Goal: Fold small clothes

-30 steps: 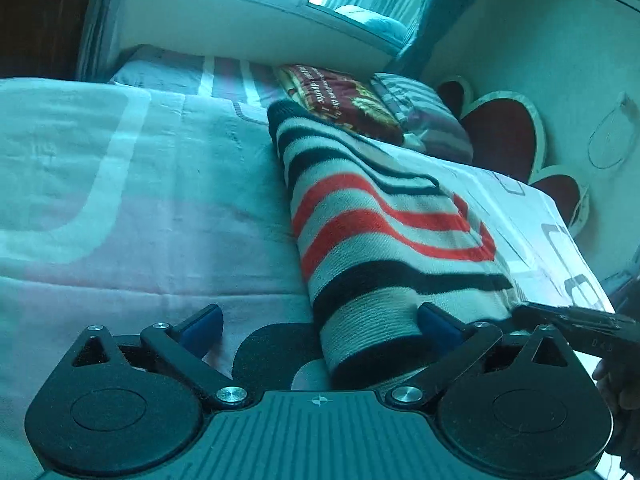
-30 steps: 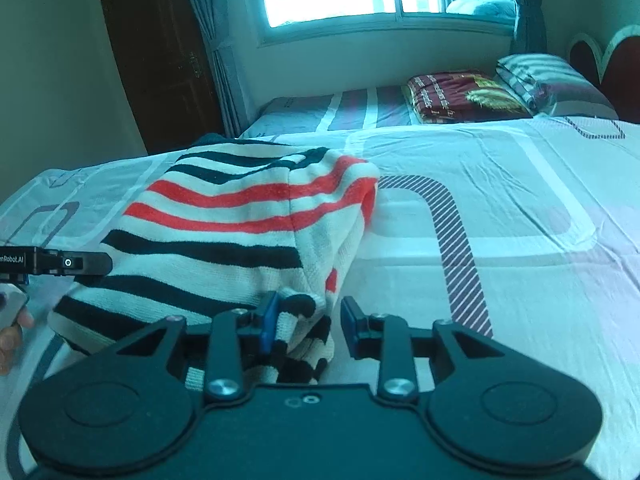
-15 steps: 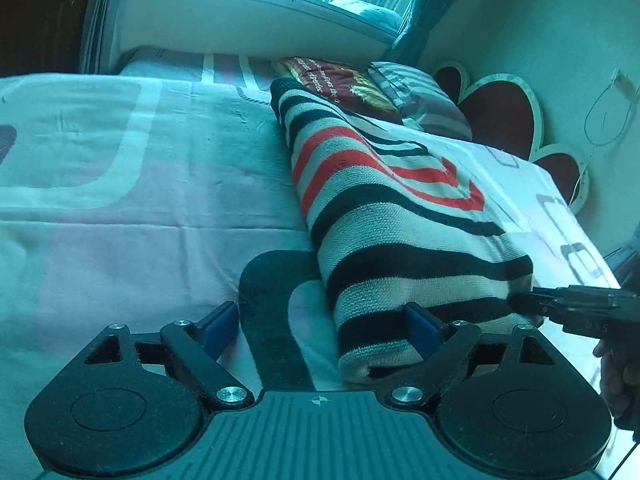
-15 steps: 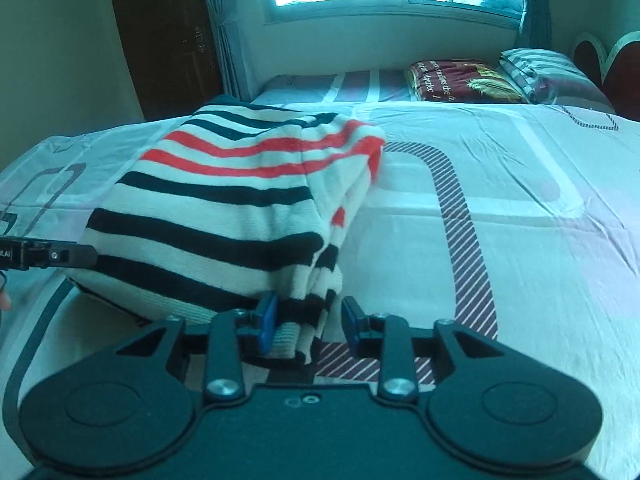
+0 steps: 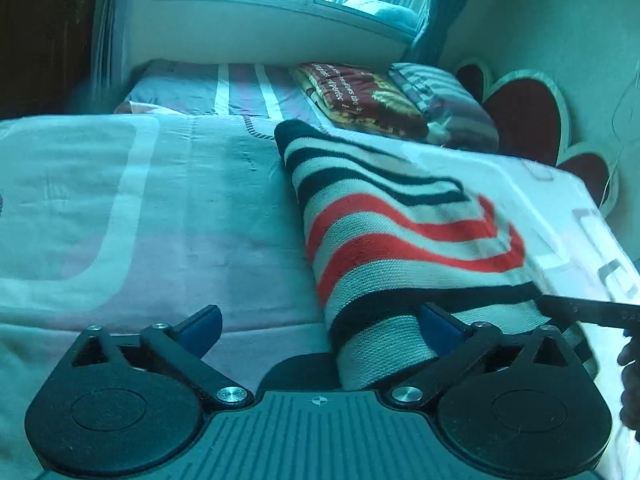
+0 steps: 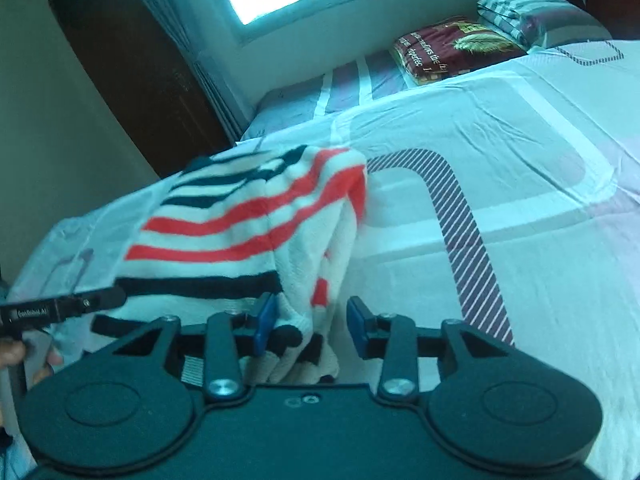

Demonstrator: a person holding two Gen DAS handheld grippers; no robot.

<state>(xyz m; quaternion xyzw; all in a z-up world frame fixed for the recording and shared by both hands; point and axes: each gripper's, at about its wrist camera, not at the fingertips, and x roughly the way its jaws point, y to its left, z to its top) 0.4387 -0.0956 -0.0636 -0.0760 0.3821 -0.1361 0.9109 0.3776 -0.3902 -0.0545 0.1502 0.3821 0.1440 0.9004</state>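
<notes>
While we square the folded sweater (image 5: pixel 400 240) on the bed (image 5: pixel 160 220) | left gripper (image 5: pixel 320 322) opening wide, gripping nothing, sweater edge at 3 o'clock | right gripper (image 6: pixel 310 320) partly open, hem loose between.

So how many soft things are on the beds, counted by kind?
Striped knit sweater: 1
Folded dark red blanket with writing: 1
Striped pillow: 1
Total: 3
</notes>
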